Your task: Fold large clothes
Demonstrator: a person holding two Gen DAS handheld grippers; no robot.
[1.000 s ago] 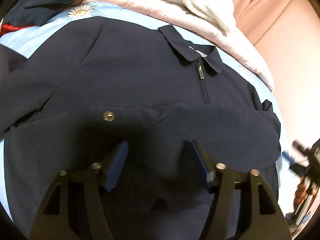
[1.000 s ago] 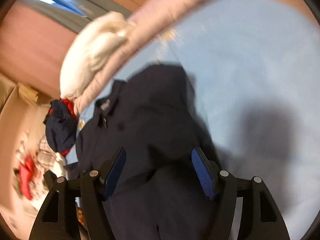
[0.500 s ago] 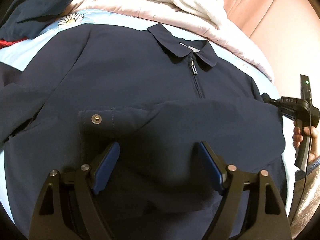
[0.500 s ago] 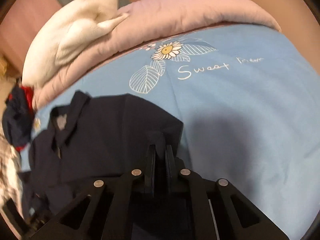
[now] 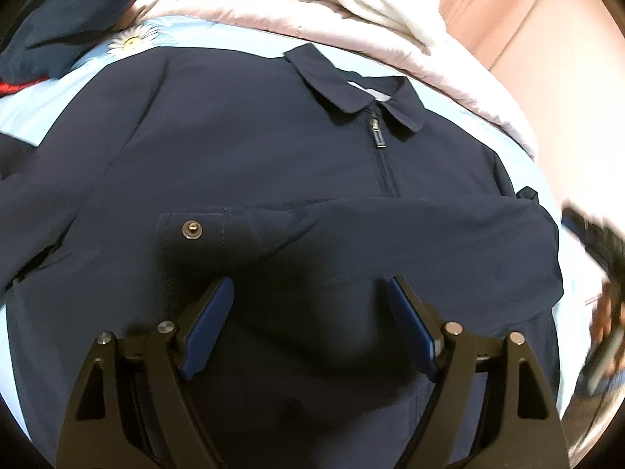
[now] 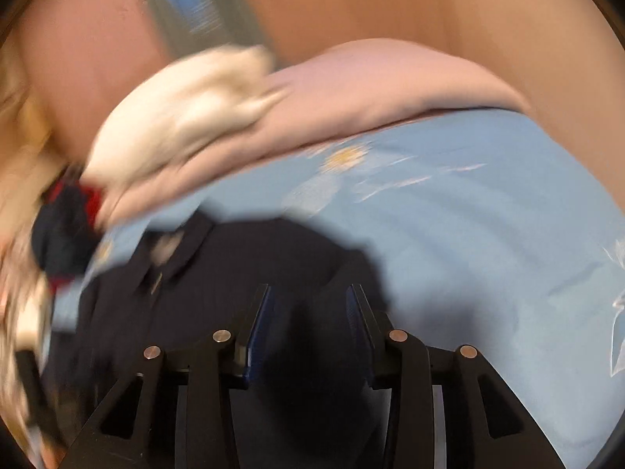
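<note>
A navy zip jacket [image 5: 242, 148] lies front up on a light blue bedsheet [image 5: 218, 41], collar toward the pillows. Its right sleeve [image 5: 390, 242] is folded across the chest, with the snap cuff [image 5: 191, 230] at the left. My left gripper [image 5: 310, 301] is open and empty just above the folded sleeve. In the blurred right wrist view, my right gripper [image 6: 310, 301] is open and empty above the jacket's right shoulder edge [image 6: 273, 258]. The right gripper also shows blurred at the right edge of the left wrist view [image 5: 601, 250].
A pink duvet [image 6: 390, 90] and a cream blanket [image 6: 187, 117] are piled at the head of the bed. A dark blue and red garment [image 5: 70, 11] lies at the far left. Bare blue sheet [image 6: 488, 234] spreads to the right of the jacket.
My right gripper, shut on the jacket's shoulder edge half a second ago, has opened and pulled back, swinging fast. My left gripper stays open over the folded sleeve, slightly nearer.
</note>
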